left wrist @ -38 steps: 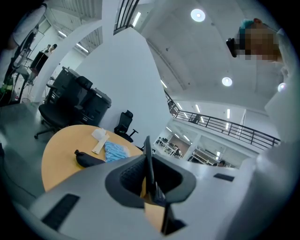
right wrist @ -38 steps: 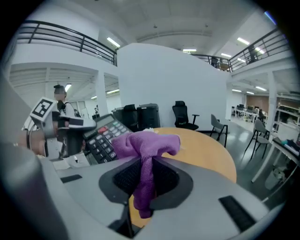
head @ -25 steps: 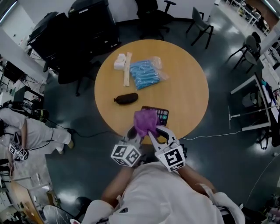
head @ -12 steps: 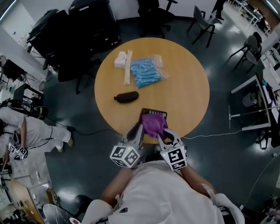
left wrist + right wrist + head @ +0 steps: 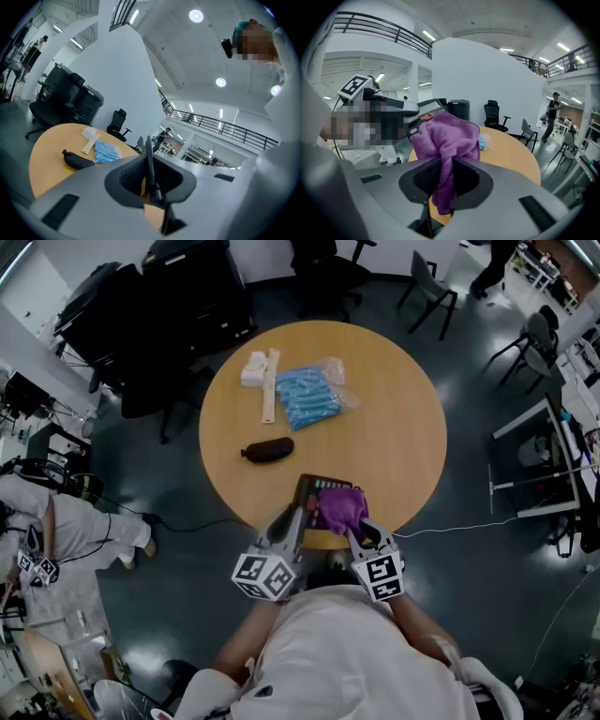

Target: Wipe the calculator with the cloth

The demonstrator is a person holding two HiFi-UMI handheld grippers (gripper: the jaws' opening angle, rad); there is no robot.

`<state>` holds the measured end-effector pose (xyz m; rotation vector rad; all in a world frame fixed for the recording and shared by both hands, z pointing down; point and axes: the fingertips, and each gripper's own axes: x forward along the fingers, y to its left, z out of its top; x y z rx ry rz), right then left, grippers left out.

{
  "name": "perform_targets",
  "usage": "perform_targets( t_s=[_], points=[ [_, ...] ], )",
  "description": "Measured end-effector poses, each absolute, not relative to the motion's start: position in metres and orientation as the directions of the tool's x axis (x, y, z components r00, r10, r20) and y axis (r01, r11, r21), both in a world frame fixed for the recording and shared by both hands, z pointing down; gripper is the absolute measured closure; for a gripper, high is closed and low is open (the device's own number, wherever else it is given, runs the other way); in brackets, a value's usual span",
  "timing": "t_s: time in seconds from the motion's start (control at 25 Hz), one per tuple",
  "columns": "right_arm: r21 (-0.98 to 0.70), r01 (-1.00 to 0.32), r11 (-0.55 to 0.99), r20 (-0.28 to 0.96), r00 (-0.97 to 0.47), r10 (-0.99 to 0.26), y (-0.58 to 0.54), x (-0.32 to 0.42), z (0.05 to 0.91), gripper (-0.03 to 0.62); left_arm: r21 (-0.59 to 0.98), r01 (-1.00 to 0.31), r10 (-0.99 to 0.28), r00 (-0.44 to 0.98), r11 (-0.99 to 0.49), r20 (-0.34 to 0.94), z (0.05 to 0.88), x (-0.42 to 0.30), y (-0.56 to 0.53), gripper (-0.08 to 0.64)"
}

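No legible text, brand, number or sign is found. The black-and-white marker cubes (image 5: 265,576) carry coded patterns only. Key legends on the dark rectangular calculator (image 5: 319,489) and any print on the blue plastic packet (image 5: 309,396) are too small to read.

Right gripper (image 5: 446,169) had its jaws pressed together on the purple cloth (image 5: 447,136) — fabric bunched in a big fold above them, w/ a short tail hanging below the pinch. Behind it lay the round table (image 5: 511,157) (light wood top), w/ a blue packet (image 5: 483,139) on it, peeking out past the cloth's right edge. A marker cube (image 5: 357,85) sat upper left. Far back — a black office chair (image 5: 492,115), a grey chair (image 5: 528,131) and, at right, a person (image 5: 553,110) standing.
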<state>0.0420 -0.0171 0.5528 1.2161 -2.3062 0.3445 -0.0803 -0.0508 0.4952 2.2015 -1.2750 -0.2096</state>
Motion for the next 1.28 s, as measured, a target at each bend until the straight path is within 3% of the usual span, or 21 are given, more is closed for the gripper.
perform_targets(
  t_s=[0.2,0.36,0.56,0.76,0.96,1.28],
  points=[
    [-0.011,-0.857,0.515,0.598,-0.418,-0.684,-0.015,0.081,0.572,0.525,0.483,-0.779,-0.832,0.529,-0.399,0.165,0.497,-0.08,-0.052,0.512],
    [0.024,-0.863,0.505,0.532,-0.416,-0.737,-0.018,0.094,0.536,0.525,0.208,-0.83,-0.79,0.557,-0.517,0.256,0.504,-0.07,-0.052,0.512],
    [0.133,-0.71,0.692,0.404,-0.599,-0.692,-0.014,0.028,0.46,0.525,-0.104,-0.732,-0.717,0.611,-0.673,0.337,0.51,-0.046,-0.049,0.512],
    [0.323,-0.503,0.802,0.43,-0.677,-0.598,-0.005,-0.022,0.444,0.525,-0.165,-0.636,-0.646,0.673,-0.754,0.361,0.507,-0.026,-0.042,0.512],
    [0.397,-0.379,0.836,0.488,-0.684,-0.542,0.003,-0.036,0.452,0.526,-0.295,-0.536,-0.611,0.692,-0.791,0.384,0.502,-0.01,-0.034,0.512],
    [0.448,-0.342,0.826,0.541,-0.632,-0.555,-0.003,-0.024,0.453,0.525,-0.333,-0.481,-0.582,0.717,-0.811,0.383,0.499,-0.007,-0.021,0.512]
  ],
)
